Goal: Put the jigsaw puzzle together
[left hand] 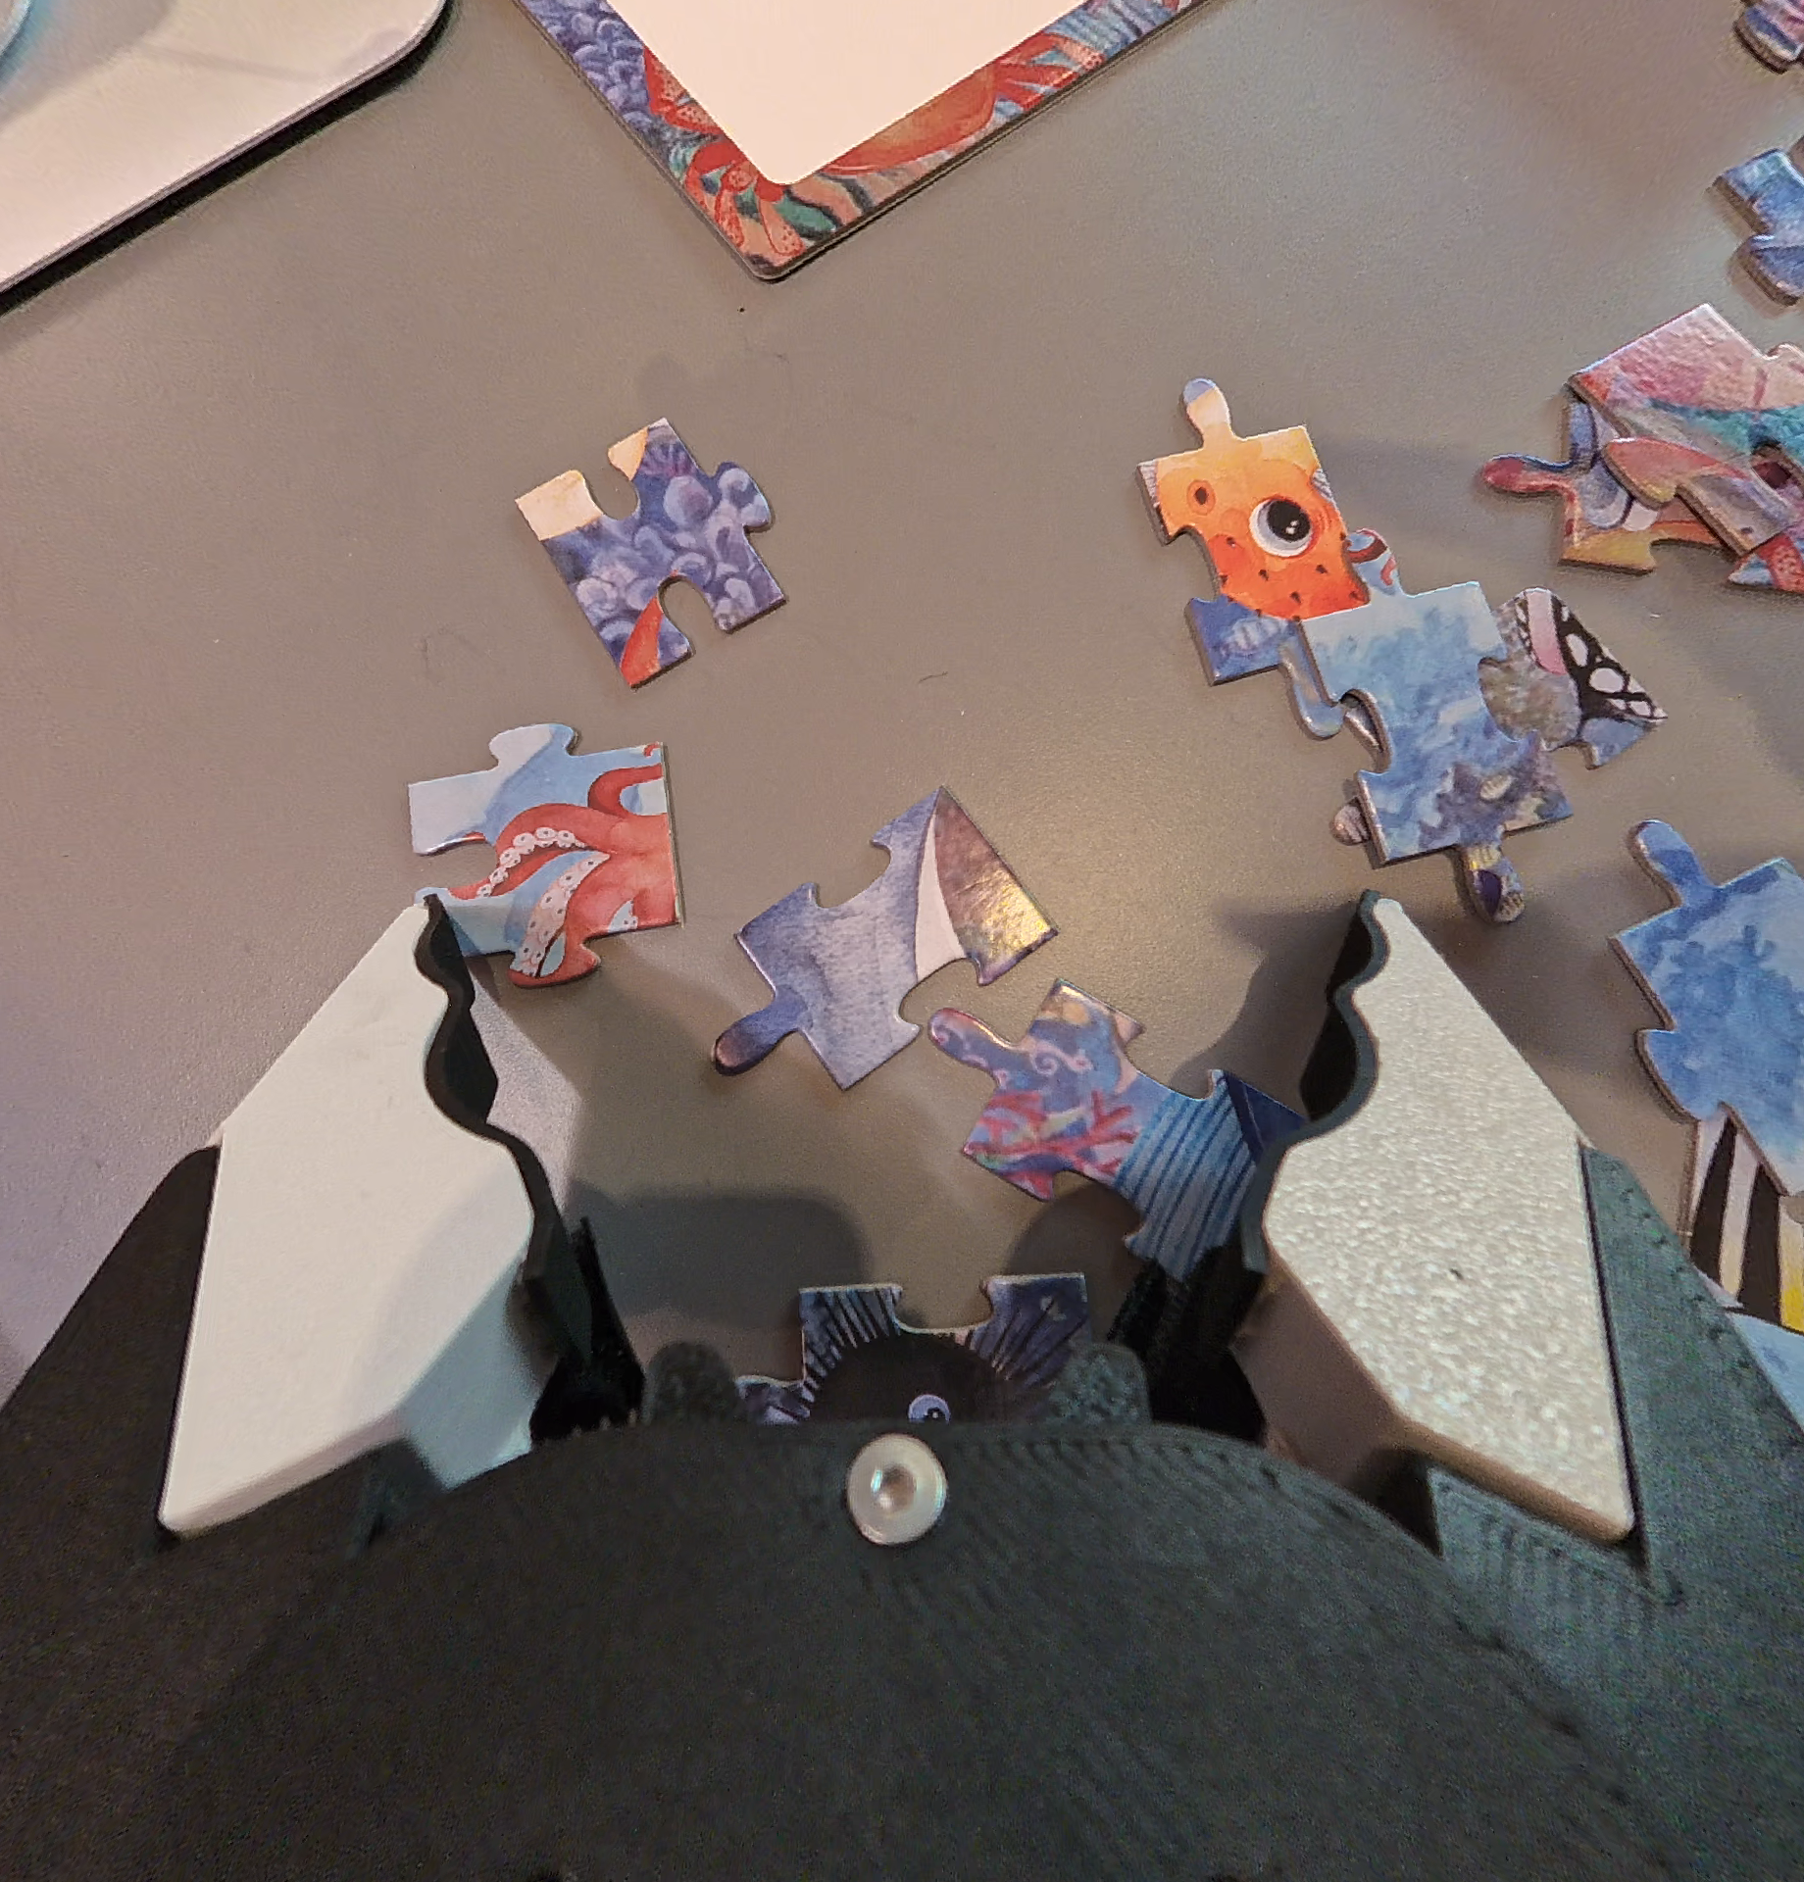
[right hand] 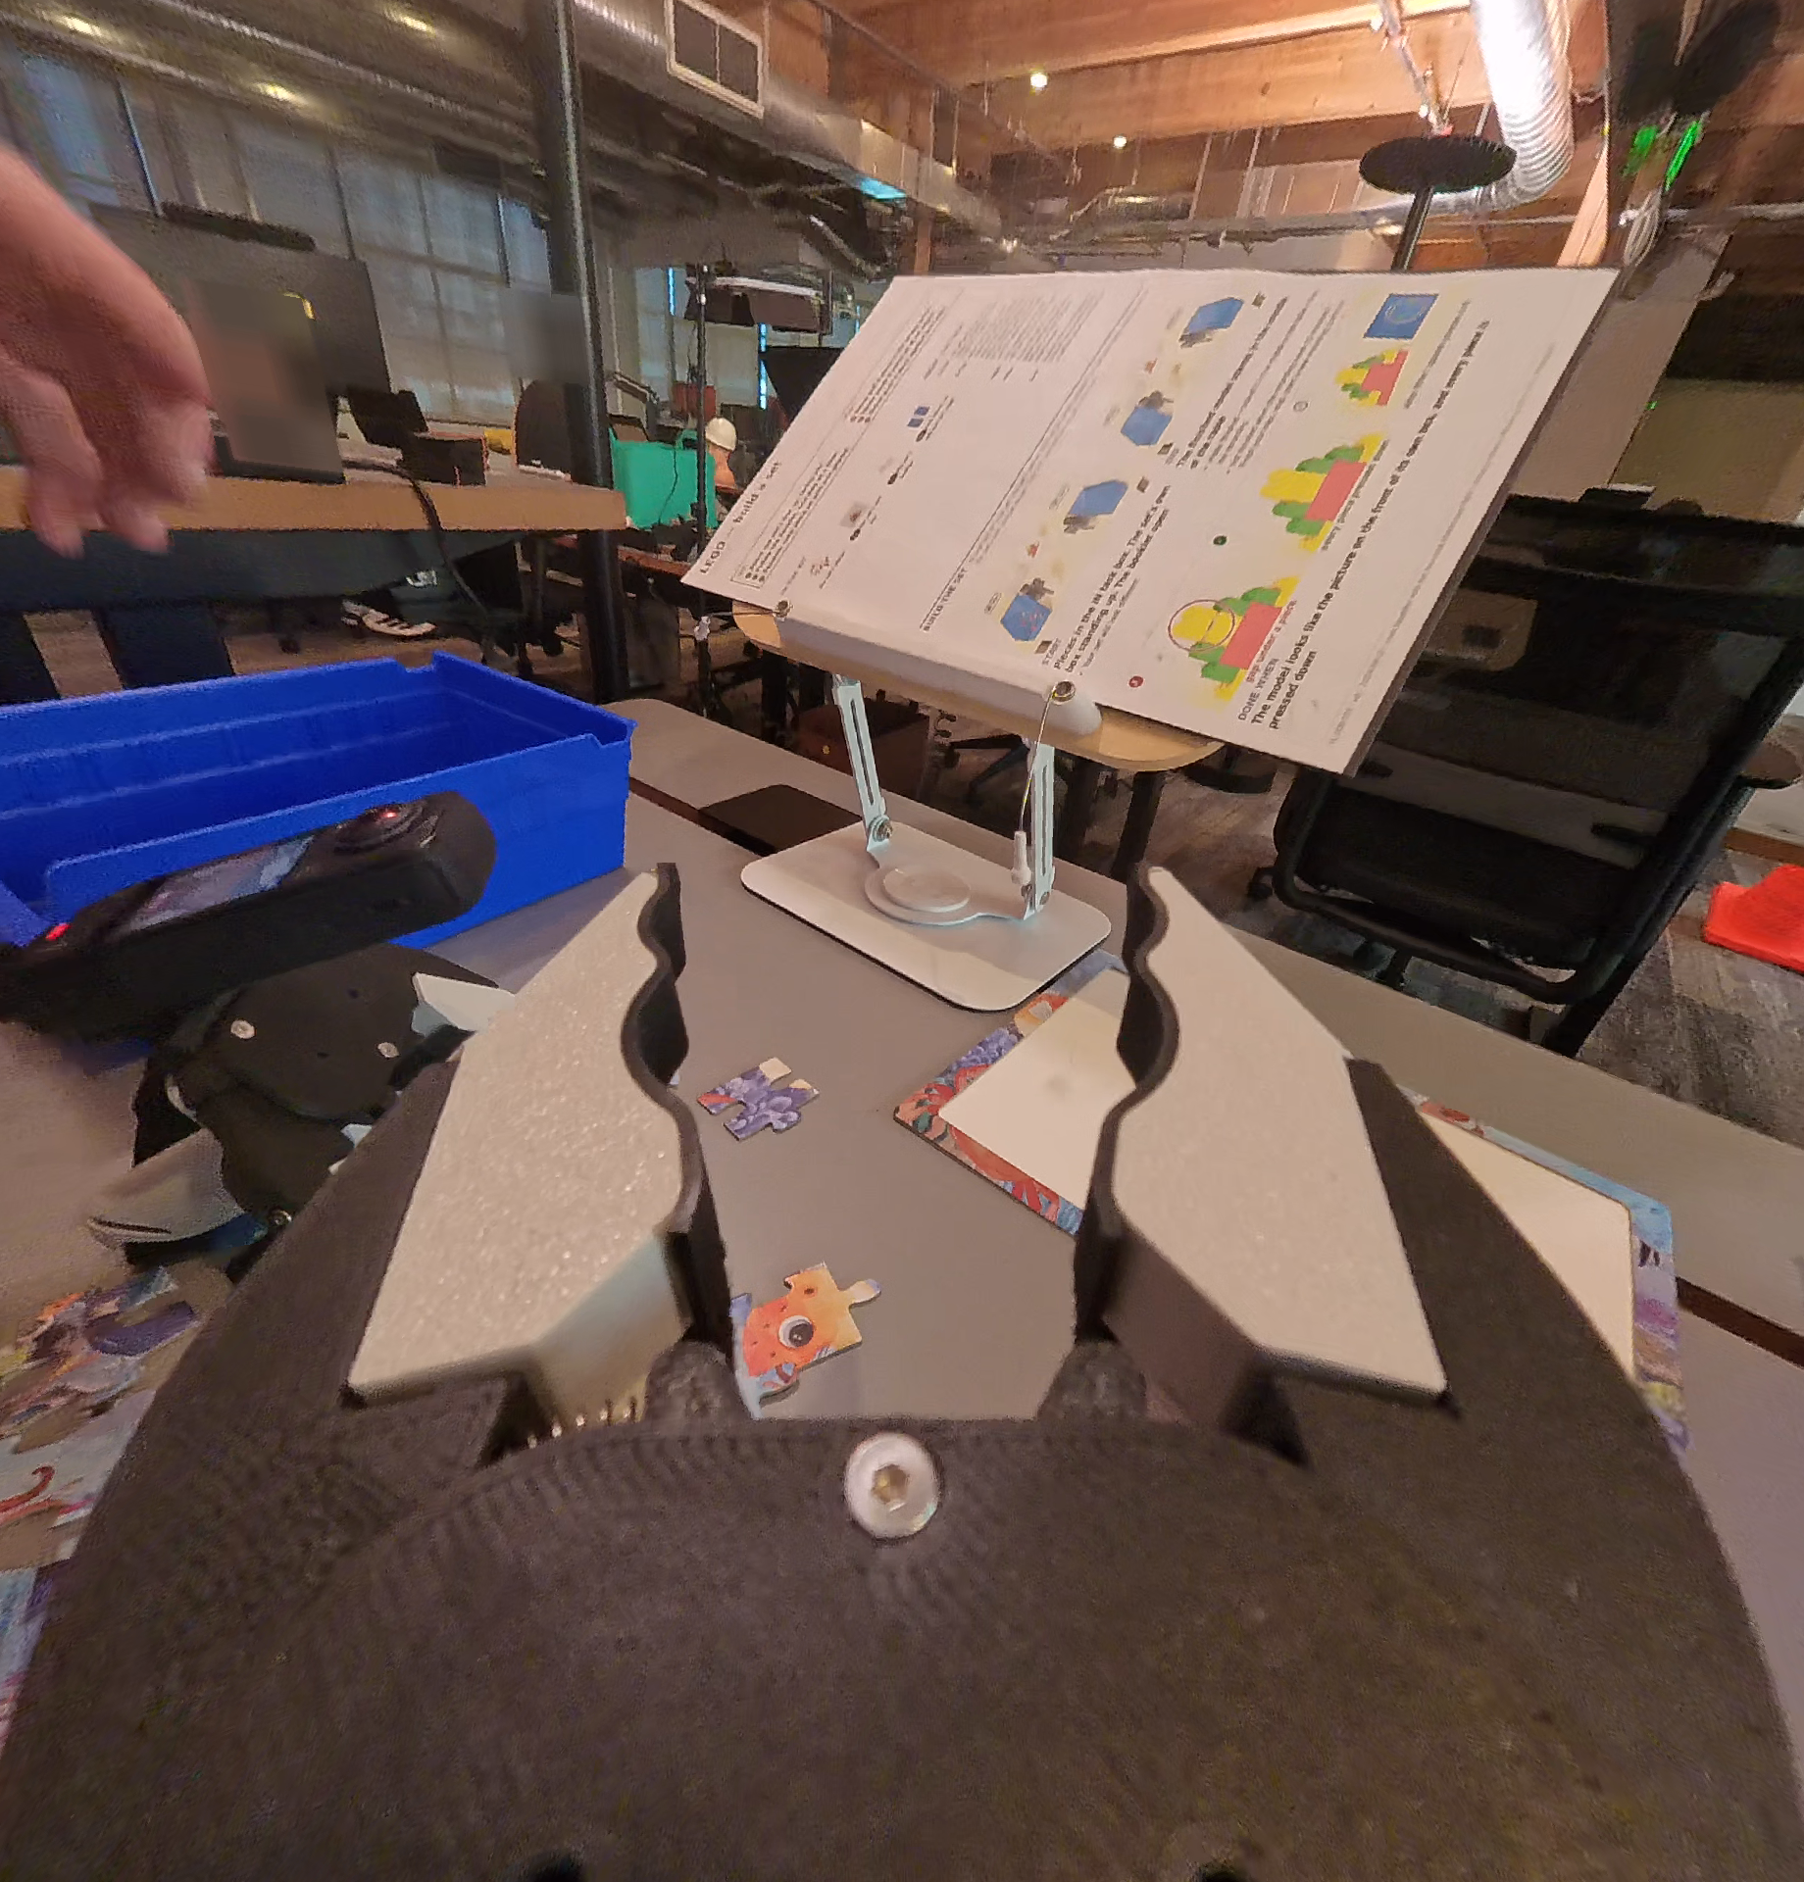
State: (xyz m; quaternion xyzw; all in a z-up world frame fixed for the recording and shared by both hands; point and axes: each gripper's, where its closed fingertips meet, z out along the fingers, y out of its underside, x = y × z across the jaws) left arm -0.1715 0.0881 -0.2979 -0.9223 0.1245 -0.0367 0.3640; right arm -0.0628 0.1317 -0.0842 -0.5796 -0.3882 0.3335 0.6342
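Loose jigsaw pieces lie on the grey table. In the left wrist view my left gripper [left hand: 903, 906] is open and low over them, with a blue-and-grey fin piece [left hand: 878, 942] between its fingers, an octopus piece [left hand: 562, 850] by the left fingertip and a coral piece [left hand: 1071, 1100] by the right finger. An orange fish piece [left hand: 1254, 519] and a purple coral piece [left hand: 653, 550] lie farther off. The puzzle frame [left hand: 776, 219] is at the top. My right gripper [right hand: 898, 896] is open and empty, above the orange fish piece [right hand: 801, 1324] and purple piece [right hand: 760, 1095], with the frame [right hand: 990, 1161] just right.
A document stand [right hand: 928, 917] with an instruction sheet stands behind the frame. A blue bin [right hand: 297, 754] sits at the back left. The other gripper [right hand: 266, 1069] and a hand [right hand: 73, 356] show at left. More pieces are piled at right [left hand: 1692, 479].
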